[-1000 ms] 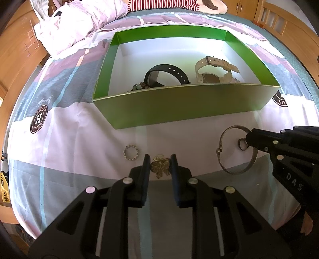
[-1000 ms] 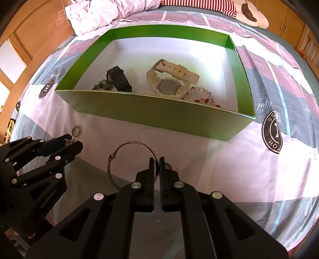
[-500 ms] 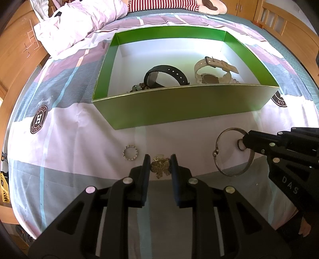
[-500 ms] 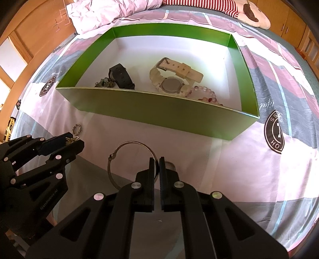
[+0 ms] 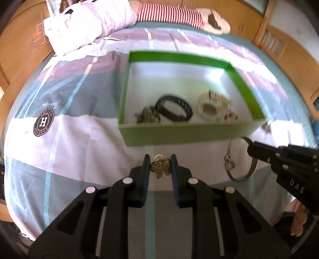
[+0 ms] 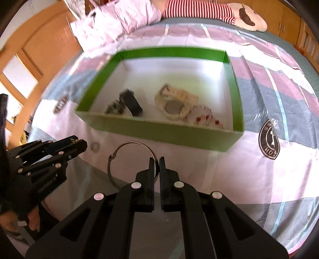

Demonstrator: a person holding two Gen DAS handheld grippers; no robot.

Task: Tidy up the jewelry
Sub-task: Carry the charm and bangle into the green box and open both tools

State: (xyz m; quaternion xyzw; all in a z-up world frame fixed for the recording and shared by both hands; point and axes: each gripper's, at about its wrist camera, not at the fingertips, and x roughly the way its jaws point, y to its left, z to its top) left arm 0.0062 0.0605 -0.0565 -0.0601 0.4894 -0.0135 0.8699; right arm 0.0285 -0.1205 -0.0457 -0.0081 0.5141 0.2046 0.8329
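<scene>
A green box (image 5: 179,135) (image 6: 159,131) with a white floor lies on the bed. It holds a black band (image 5: 174,108), a cream watch (image 6: 175,103), a bead bracelet (image 6: 205,118) and a dark beaded piece (image 5: 146,116). My left gripper (image 5: 159,165) is shut on a gold brooch (image 5: 160,166), lifted above the sheet in front of the box. My right gripper (image 6: 156,166) is shut on a thin silver bangle (image 6: 119,159), lifted; the bangle also shows in the left wrist view (image 5: 231,159).
A small sparkly ring (image 6: 94,146) lies on the patterned sheet (image 5: 69,139) left of the bangle. A pink duvet (image 5: 89,24) and a striped plush (image 6: 199,10) lie beyond the box. Wooden furniture stands around the bed.
Both grippers have risen from the sheet, carrying the brooch and the bangle. The view now looks down into the box from higher up.
</scene>
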